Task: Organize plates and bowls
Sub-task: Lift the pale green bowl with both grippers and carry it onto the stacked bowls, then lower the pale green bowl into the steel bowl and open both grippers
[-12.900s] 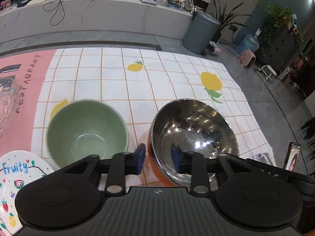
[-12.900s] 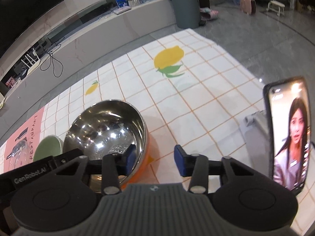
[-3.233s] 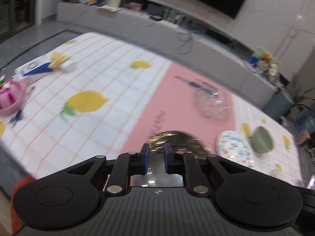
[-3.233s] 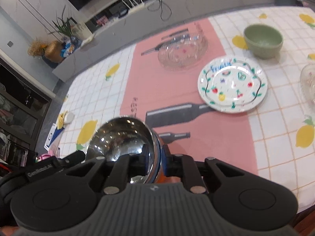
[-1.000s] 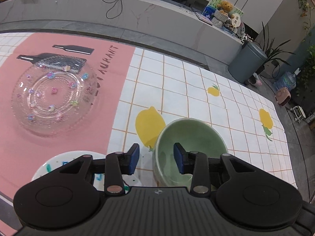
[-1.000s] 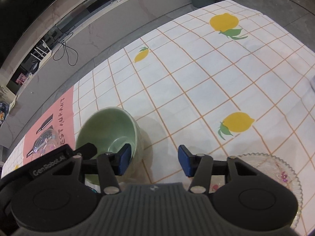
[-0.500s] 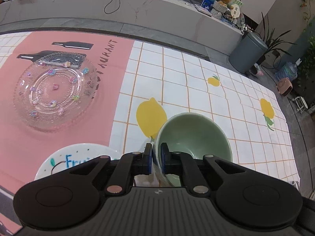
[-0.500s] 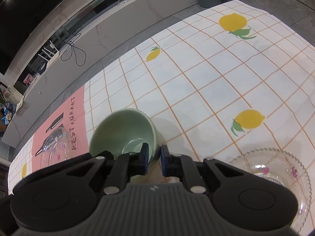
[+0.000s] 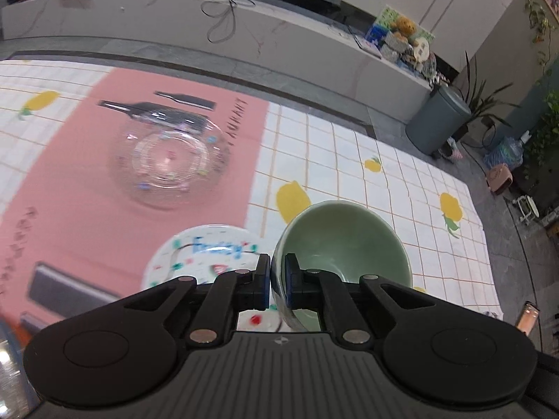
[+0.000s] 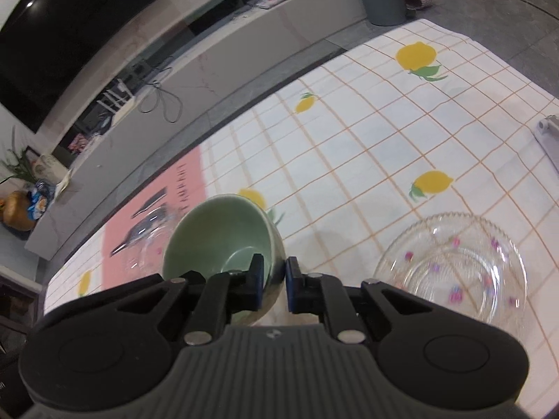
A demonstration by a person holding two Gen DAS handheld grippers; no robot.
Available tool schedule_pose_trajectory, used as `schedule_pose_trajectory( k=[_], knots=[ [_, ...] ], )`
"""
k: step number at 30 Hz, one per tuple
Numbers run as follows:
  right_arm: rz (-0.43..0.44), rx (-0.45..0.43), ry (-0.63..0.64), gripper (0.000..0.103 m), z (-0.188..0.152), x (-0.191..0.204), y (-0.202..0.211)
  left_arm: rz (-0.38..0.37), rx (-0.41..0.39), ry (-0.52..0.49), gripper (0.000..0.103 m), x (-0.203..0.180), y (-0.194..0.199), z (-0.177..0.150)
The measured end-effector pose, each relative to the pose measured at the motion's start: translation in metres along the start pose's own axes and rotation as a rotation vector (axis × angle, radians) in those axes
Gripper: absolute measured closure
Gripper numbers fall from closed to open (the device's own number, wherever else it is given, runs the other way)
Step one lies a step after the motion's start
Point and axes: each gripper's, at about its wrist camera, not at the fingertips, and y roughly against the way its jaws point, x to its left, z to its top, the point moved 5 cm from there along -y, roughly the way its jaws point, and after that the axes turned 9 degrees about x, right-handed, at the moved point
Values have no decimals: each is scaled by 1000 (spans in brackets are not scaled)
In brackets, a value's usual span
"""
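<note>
Green bowl [image 9: 340,241] hangs tilted above the checked tablecloth [image 9: 384,174], near its right end, pinched at opposite rim walls: left gripper [image 9: 277,281] and right gripper [image 10: 273,284] each have jaws narrowed onto it. Painted plate [image 9: 202,251] lies just beside; a glass dish [image 10: 454,265] sits near the front edge.

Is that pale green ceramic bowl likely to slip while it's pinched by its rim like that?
Possibly. The pale green ceramic bowl looks glossy, so probably slick. The left gripper and right gripper each pinch only thin rim, so it might tip. It looks rigid and breakable.
</note>
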Motion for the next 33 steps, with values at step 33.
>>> schedule_pose_trajectory(
  k=[33],
  knots=[
    [181, 201, 291, 92, -180, 148, 37, 97, -67, 297, 94, 197, 146, -86]
  ],
)
